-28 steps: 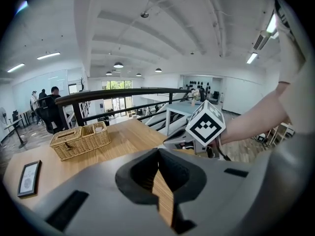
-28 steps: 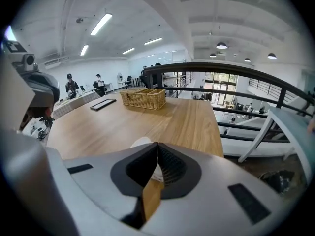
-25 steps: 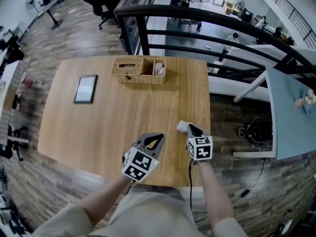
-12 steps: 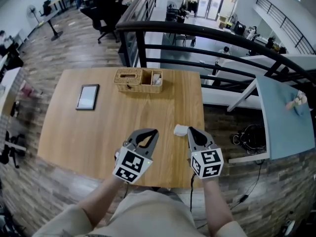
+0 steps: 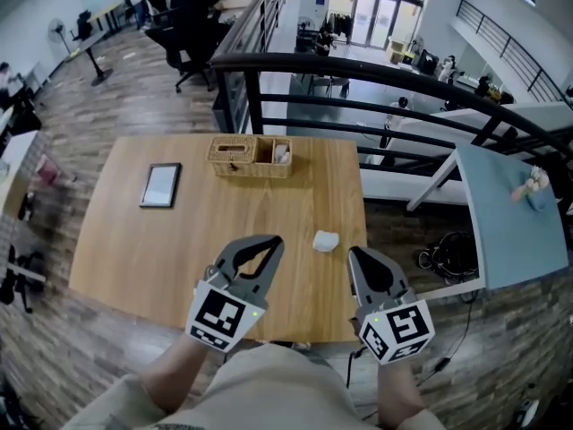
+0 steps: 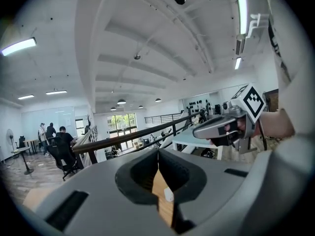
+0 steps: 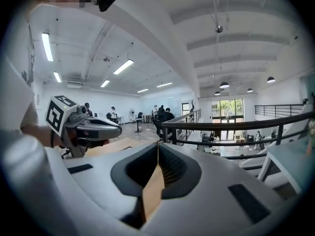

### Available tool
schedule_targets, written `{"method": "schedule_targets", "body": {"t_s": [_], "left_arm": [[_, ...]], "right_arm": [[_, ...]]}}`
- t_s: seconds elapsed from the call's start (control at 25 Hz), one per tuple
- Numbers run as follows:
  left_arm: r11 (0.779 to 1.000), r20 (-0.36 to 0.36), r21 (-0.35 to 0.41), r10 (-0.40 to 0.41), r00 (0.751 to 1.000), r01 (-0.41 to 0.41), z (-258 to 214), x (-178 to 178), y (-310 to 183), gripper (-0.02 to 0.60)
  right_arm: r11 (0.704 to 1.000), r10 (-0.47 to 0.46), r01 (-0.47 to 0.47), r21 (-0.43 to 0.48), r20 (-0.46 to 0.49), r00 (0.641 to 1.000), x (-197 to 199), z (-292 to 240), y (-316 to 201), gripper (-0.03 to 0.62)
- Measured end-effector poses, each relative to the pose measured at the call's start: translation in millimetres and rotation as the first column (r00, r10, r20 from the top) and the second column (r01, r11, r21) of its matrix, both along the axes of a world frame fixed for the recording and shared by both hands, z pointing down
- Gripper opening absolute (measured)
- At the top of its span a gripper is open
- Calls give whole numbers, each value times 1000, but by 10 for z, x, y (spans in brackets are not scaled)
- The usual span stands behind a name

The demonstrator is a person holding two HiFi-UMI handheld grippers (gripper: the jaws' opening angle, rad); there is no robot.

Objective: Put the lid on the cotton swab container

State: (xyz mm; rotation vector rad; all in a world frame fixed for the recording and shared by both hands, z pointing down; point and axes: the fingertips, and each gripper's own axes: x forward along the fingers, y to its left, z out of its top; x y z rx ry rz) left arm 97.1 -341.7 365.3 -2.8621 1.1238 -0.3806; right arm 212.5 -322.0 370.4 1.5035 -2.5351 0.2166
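- Head view: the left gripper [image 5: 269,243] and the right gripper [image 5: 355,254] hovered over the near edge of the wooden table [image 5: 134,240]. The white cotton swab container [image 5: 325,240] lay on the table between them, touching neither.
- Left gripper view: the jaws were pressed together and held nothing.
- Right gripper view: the jaws met as well, and they were empty.

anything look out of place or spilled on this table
Nothing is spilled or damaged. The wicker basket and tablet sit tidily farther back; a small white object lies alone near the right edge of the table, too small to identify.
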Motion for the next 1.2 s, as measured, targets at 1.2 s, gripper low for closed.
{"method": "schedule_targets", "body": {"t_s": [1.2], "left_arm": [[1000,0,-13,-9,1000,9,55,-112,223,23]], "right_arm": [[1000,-12,12,6,41,999,64,-158,391,26]]}}
